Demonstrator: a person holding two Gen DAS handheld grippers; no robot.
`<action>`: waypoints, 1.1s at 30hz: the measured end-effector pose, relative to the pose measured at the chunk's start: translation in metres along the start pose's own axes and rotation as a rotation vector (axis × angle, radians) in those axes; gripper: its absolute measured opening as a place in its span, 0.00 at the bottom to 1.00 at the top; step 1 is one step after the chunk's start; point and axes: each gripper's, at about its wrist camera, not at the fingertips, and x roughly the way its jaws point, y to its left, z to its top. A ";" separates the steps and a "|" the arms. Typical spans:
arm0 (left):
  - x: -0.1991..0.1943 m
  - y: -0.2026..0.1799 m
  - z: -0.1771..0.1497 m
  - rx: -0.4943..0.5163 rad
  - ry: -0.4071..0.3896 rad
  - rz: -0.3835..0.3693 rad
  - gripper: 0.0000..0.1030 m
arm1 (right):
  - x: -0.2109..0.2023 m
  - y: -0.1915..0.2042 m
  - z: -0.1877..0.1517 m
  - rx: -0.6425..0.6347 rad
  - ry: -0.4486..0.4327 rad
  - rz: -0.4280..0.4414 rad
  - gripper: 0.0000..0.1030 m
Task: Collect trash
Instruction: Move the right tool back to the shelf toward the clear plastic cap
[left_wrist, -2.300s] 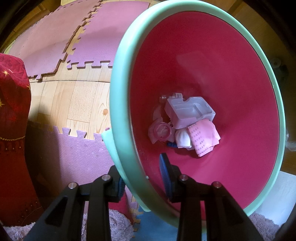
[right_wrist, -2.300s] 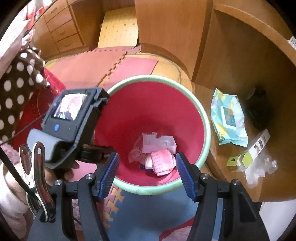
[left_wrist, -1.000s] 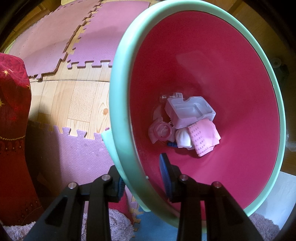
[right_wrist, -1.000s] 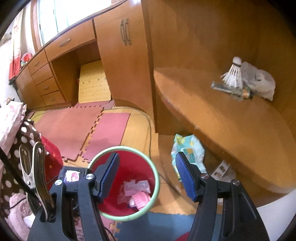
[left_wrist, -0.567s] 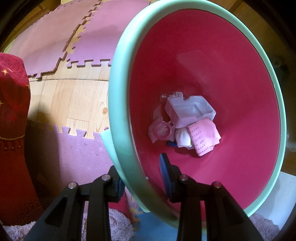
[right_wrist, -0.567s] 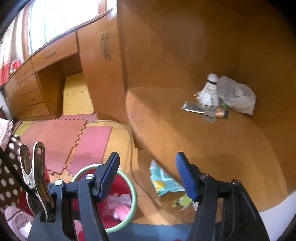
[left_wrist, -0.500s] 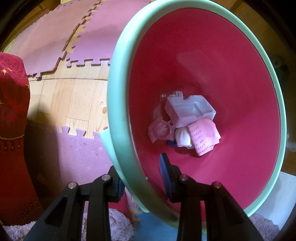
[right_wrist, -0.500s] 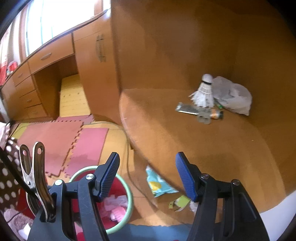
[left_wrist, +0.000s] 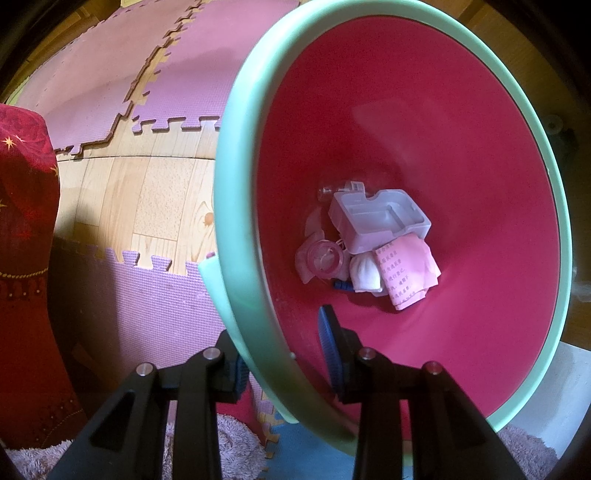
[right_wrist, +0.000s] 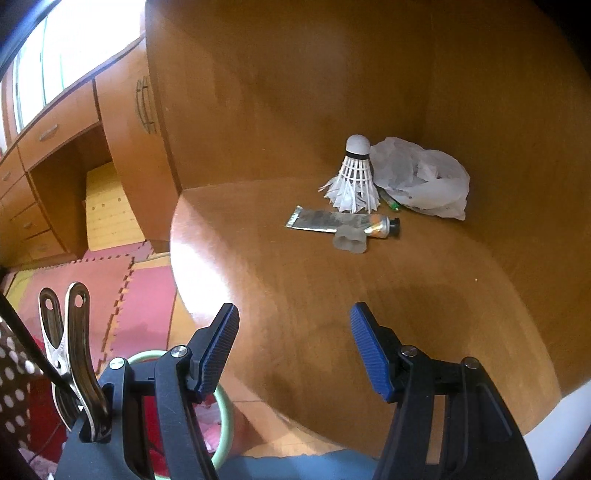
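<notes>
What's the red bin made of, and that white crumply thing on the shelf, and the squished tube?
The bin looks like smooth plastic: glossy red inside, mint-green rim, soft highlights. The crumply thing seems to be thin plastic film or a bag, wrinkled and slightly see-through. The squished tube looks like soft metal, silvery and creased flat, though foil-coated plastic is possible.

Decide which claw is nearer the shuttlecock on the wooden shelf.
Right. The right claw hangs open above the shelf, facing the shuttlecock; the left claw grips the bin rim below.

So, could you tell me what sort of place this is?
Probably a lived-in bedroom or child's room at home: foam puzzle mats on wood flooring, a built-in wooden desk with drawers, and a shuttlecock on a shelf.
</notes>
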 end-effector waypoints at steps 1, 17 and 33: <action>0.000 0.000 0.000 0.000 0.000 0.000 0.34 | 0.002 -0.001 0.001 -0.006 0.000 -0.008 0.63; 0.003 -0.002 -0.002 0.000 0.003 -0.001 0.34 | 0.042 -0.014 0.032 -0.004 0.023 -0.084 0.63; 0.003 -0.002 -0.001 0.000 0.003 -0.001 0.34 | 0.086 -0.053 0.055 0.158 0.092 -0.122 0.59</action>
